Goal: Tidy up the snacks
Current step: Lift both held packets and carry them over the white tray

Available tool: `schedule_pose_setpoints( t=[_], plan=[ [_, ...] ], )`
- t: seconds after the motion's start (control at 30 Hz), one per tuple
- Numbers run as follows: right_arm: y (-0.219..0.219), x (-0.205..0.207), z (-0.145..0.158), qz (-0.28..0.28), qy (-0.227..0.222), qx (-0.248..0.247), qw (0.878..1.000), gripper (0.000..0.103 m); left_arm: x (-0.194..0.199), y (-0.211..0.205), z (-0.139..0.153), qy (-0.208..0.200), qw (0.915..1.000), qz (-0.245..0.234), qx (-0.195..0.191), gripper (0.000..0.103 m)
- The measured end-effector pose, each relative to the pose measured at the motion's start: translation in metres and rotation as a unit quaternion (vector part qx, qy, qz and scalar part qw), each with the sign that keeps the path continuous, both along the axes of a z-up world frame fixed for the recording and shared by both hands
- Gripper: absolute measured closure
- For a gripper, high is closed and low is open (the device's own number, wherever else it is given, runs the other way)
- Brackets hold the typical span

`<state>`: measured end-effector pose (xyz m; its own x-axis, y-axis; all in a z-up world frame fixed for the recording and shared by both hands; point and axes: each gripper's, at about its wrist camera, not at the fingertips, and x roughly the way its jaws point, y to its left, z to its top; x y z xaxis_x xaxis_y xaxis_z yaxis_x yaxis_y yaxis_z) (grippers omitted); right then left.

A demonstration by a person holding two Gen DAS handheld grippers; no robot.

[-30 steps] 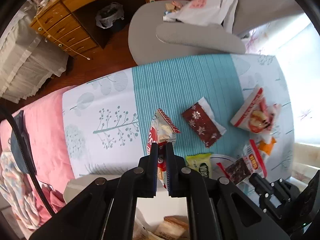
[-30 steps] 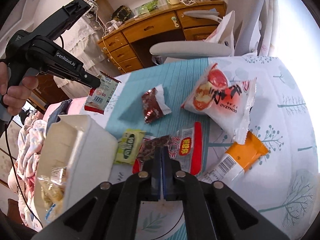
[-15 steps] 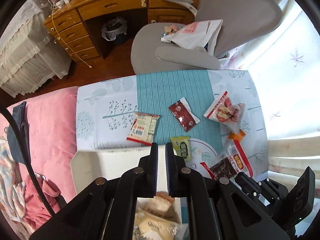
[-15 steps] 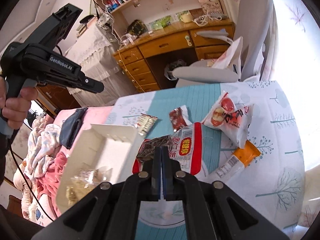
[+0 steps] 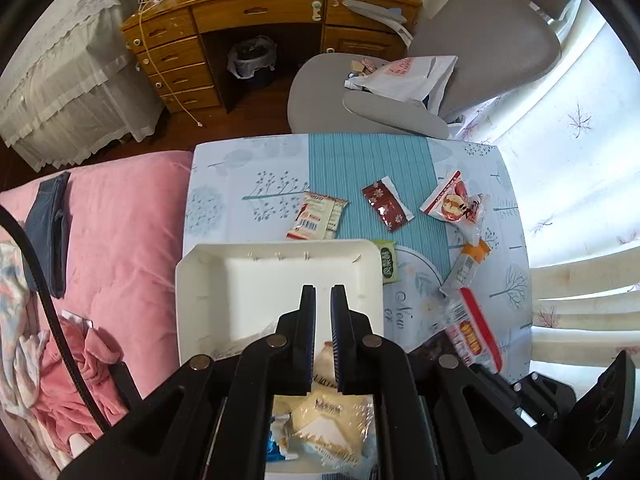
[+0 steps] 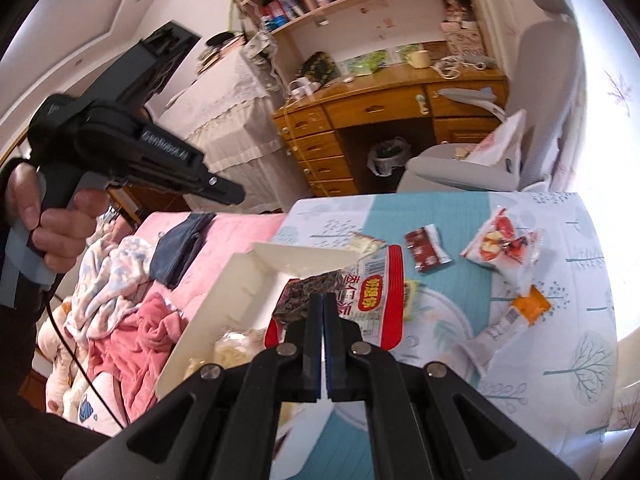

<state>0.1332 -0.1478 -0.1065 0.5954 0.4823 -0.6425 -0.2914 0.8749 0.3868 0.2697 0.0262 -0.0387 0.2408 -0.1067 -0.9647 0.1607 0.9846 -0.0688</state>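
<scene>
Mid-transfer step: my right gripper [image 6: 322,300] is clamped on the red-and-white snack packet [image 6: 370,300], packet hanging just ahead of the fingertips, over the near edge of the white foam box [image 5: 276,276]; next move, I judge, is to carry it further over the box and let go. My left gripper [image 5: 323,292] is slightly apart and holds nothing, hovering above the box interior; other snacks lie well ahead on the tablecloth [image 5: 352,160], the barcode packet [image 5: 318,216] closest beyond the box's far rim.
</scene>
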Motion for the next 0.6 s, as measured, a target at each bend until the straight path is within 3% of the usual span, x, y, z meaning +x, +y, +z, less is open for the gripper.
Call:
schedule_pose_setpoints(
  t=[0.27, 0.6],
  plan=[
    [0.062, -0.027, 0.013, 0.033, 0.002, -0.032, 0.999, 0.102, -0.040, 0.042, 0.008, 0.000, 0.9988, -0.008, -0.048, 0.097],
    [0.116, -0.052, 0.008, -0.014, 0.053, -0.048, 0.997, 0.102, -0.083, 0.105, -0.015, 0.028, 0.9961, -0.020, -0.082, 0.095]
  ],
)
